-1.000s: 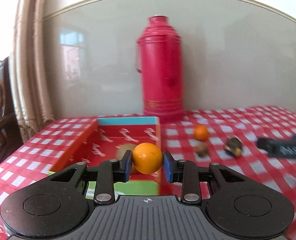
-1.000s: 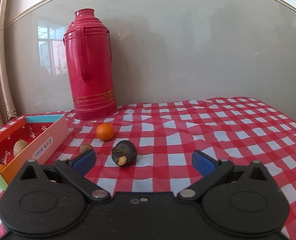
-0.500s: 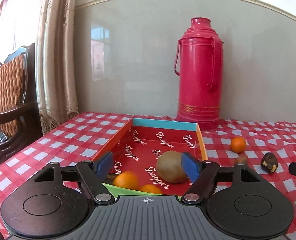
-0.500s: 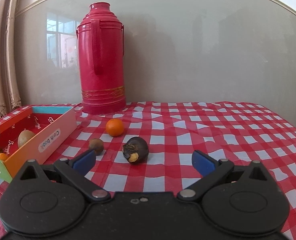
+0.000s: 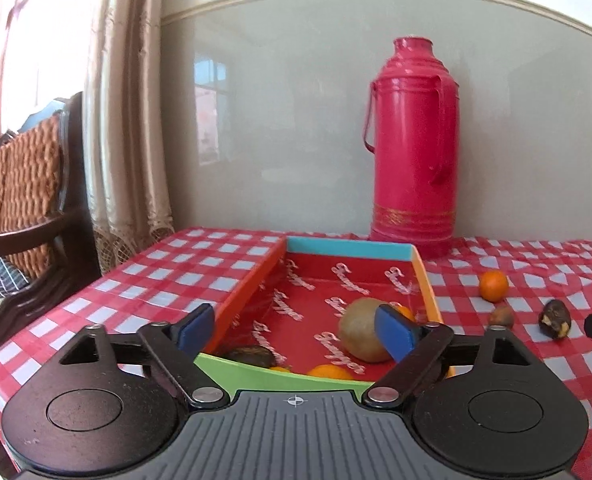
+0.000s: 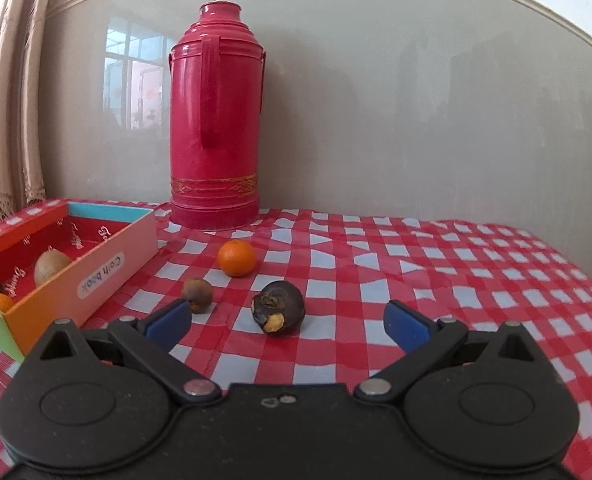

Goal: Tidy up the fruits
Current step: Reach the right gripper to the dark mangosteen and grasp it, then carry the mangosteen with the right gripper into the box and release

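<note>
A shallow colourful box [image 5: 251, 284] [image 6: 107, 264] holds a kiwi [image 5: 362, 334] [image 6: 51, 266], small oranges [image 5: 330, 371] [image 6: 0, 302] and a dark fruit [image 5: 251, 356]. My left gripper [image 5: 296, 330] is open and empty just above the box's near end. On the cloth lie an orange [image 6: 236, 257] [image 5: 493, 285], a small brown fruit [image 6: 196, 294] [image 5: 502, 315] and a dark damaged fruit [image 6: 278, 306] [image 5: 555, 318]. My right gripper [image 6: 285, 324] is open and empty, close in front of the dark damaged fruit.
A tall red thermos [image 6: 215, 120] [image 5: 414, 148] stands at the back by the wall. The table has a red-checked cloth [image 6: 436, 280]. A wicker chair [image 5: 19, 200] and a curtain [image 5: 123, 120] stand to the left of the table.
My left gripper has let go of the orange into the box, opened and drawn back to the left. My right gripper has moved closer to the dark damaged fruit.
</note>
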The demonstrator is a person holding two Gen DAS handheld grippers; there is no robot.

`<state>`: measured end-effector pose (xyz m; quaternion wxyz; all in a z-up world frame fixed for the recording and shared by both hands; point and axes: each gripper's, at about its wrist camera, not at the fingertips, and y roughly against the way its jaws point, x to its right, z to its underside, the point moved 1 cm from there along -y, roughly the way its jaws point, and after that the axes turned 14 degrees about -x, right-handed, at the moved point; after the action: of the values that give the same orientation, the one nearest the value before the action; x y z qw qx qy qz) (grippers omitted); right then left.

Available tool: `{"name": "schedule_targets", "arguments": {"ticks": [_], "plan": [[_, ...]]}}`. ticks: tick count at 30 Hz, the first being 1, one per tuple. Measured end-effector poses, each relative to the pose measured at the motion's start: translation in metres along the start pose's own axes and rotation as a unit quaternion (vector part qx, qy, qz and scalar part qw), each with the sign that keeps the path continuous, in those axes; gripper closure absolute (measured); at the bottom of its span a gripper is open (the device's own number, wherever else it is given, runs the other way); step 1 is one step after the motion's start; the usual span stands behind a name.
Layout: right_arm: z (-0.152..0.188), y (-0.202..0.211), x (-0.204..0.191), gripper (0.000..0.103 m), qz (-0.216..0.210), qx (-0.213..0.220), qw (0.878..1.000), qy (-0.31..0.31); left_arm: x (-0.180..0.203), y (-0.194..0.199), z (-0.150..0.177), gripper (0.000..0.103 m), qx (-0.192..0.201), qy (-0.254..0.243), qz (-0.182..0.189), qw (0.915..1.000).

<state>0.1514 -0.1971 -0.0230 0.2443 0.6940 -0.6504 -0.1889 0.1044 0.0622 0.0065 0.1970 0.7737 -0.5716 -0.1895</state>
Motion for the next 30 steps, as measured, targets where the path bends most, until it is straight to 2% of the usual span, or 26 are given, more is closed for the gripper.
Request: {"name": "schedule_targets", "arguments": {"ticks": [1,3,8,16,19,20,21,24,26,30], "plan": [[-0.001,-0.002,0.0,0.006,0.003,-0.001,1.0,0.006,-0.002,0.001,0.001,0.005,0.006,0.002,-0.005,1.0],[-0.003,-0.008,-0.001,0.006,0.005,-0.004,1.0,0.016,-0.007,0.002,0.004,0.001,0.022,0.002,-0.025,0.9994],[-0.011,-0.032,-0.003,0.006,0.004,-0.034,0.999,0.031,-0.026,0.001,0.005,0.0,0.036,0.004,-0.057,0.9977],[-0.025,-0.067,-0.009,0.007,0.0,-0.071,0.997,0.036,-0.062,-0.011,0.005,0.0,0.017,0.033,-0.08,0.9961],[-0.03,-0.079,-0.008,0.017,-0.006,-0.094,0.995,0.028,-0.068,-0.013,0.007,0.0,0.013,0.034,-0.08,0.9962],[-0.031,-0.084,-0.007,0.036,-0.007,-0.105,0.994,0.025,-0.069,-0.013,0.007,0.0,0.014,0.032,-0.079,0.9962],[-0.031,-0.088,-0.006,0.068,-0.012,-0.121,0.992,0.022,-0.07,-0.013,0.007,0.0,0.013,0.031,-0.079,0.9963],[-0.033,-0.09,-0.003,0.07,-0.024,-0.128,0.991,-0.002,-0.073,-0.012,0.007,0.0,0.015,0.032,-0.076,0.9965],[-0.033,-0.085,-0.006,0.07,-0.02,-0.117,0.993,0.001,-0.074,-0.011,0.007,0.0,0.016,0.033,-0.075,0.9965],[-0.039,-0.065,-0.021,0.07,-0.037,-0.086,0.996,0.008,-0.077,-0.007,0.008,0.0,0.018,0.032,-0.078,0.9963]]}}
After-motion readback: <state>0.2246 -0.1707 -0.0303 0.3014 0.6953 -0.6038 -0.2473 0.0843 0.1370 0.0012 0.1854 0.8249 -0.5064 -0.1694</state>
